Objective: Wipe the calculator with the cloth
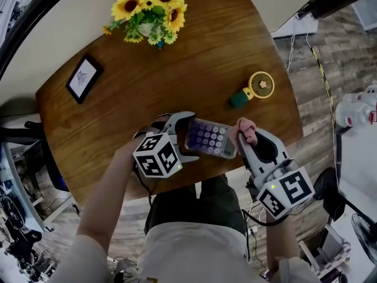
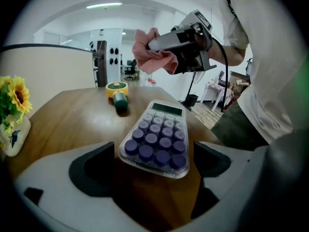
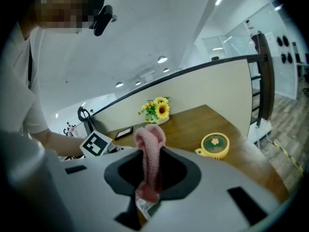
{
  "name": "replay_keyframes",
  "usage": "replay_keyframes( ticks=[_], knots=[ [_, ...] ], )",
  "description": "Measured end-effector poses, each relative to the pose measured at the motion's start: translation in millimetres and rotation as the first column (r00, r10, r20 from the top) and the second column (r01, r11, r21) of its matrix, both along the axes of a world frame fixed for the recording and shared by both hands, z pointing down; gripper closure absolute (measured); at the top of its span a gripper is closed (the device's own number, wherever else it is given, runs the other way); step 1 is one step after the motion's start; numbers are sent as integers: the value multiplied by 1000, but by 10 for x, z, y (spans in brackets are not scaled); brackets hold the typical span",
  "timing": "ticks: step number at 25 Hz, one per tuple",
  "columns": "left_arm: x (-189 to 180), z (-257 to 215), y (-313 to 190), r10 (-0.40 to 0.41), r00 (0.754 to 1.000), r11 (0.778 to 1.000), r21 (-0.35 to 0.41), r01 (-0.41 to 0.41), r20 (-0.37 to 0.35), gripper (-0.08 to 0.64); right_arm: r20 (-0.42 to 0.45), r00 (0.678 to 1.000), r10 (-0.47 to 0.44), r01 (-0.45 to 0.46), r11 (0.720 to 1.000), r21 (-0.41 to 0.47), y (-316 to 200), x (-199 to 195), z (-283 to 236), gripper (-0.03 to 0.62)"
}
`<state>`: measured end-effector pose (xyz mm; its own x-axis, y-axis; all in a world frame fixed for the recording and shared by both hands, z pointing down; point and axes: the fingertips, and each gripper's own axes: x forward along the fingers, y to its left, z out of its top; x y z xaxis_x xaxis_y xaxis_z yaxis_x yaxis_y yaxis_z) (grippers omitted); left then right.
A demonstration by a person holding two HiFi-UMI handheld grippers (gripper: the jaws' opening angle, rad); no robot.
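The calculator [image 1: 211, 138] lies on the wooden table [image 1: 147, 93], close to the edge nearest the person, with its purple keys facing up. Its display end points away from the left gripper [image 2: 154, 156]. That gripper's jaws stand apart on either side of the calculator's key end, each with a narrow gap to the casing, so nothing is clamped. The left forearm reaches in from below and left of the calculator. The gripper lies low and nearly level with the tabletop, and its marker cube faces up.

Just right of the calculator, the right gripper [image 1: 246, 139] is clenched on the pink cloth [image 1: 247, 130]. The cloth is bunched into a fold that sticks out past the jaw tips. In the left gripper view this gripper is held raised above the calculator's display end, and the cloth is clear of the keys. The right hand holds it from below and right of the calculator, tilted inward.

Beyond the calculator, to the right, a small yellow fan [image 1: 259, 87] with a green handle lies on the table. Farther beyond it stands a bunch of sunflowers [image 1: 152, 7]. A framed picture [image 1: 84, 78] lies well to the left of the calculator.
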<state>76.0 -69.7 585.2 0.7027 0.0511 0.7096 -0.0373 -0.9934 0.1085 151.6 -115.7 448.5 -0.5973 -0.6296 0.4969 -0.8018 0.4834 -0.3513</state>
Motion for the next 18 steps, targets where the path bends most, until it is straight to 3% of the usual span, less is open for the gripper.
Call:
replay_keyframes(
  ticks=[4, 10, 18],
  knots=[
    [6, 92, 16, 62, 996, 998, 30, -64, 62, 75, -11, 1000, 17, -17, 1000, -16, 24, 37, 168, 525],
    [9, 77, -10, 38, 999, 998, 46, -38, 14, 78, -24, 998, 49, -50, 998, -35, 29, 89, 389, 525],
    [14, 70, 1, 37, 999, 998, 53, -37, -12, 84, -208, 977, 53, -59, 998, -22, -77, 120, 613, 525]
  ],
)
